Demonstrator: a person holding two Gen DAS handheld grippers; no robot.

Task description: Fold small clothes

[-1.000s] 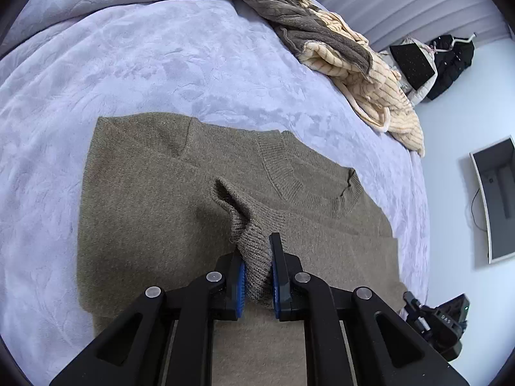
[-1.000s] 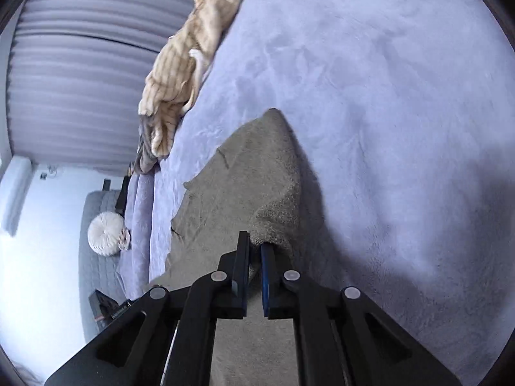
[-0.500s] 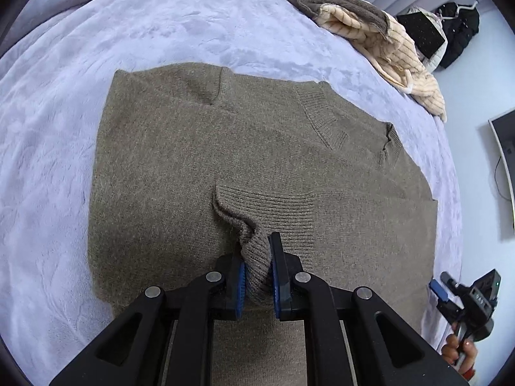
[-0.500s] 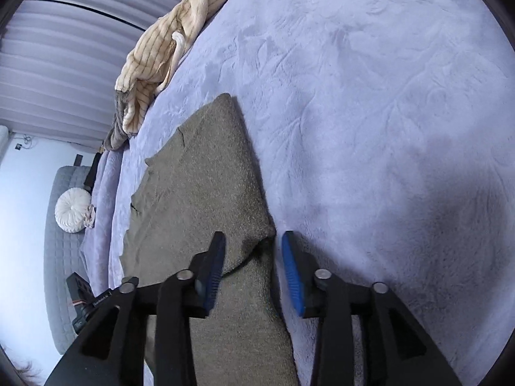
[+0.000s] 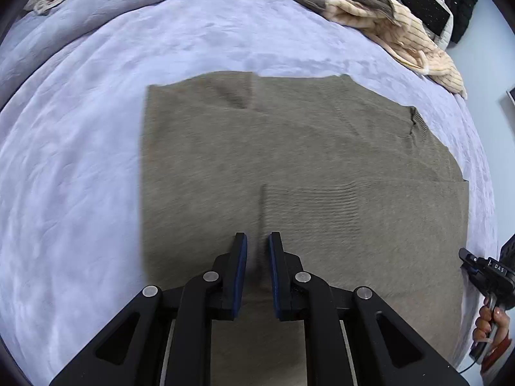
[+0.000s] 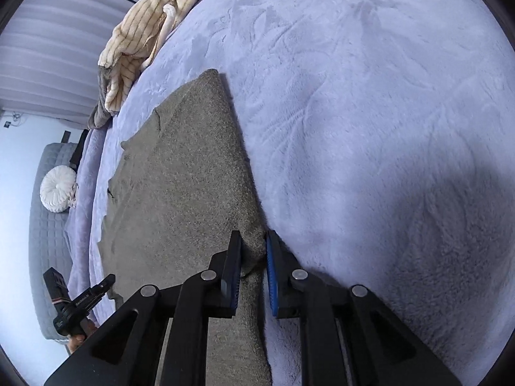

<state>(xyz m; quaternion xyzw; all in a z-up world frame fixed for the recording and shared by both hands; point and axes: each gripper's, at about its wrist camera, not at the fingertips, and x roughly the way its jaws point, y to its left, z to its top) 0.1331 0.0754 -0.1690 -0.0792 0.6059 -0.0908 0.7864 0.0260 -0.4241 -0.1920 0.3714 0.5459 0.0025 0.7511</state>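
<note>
While the olive knit sweater lies flat on the lavender bed, the left gripper pinches its ribbed cuff; the right gripper has just been closing and nips the sweater's side edge, which runs straight ahead of its fingers.
</note>
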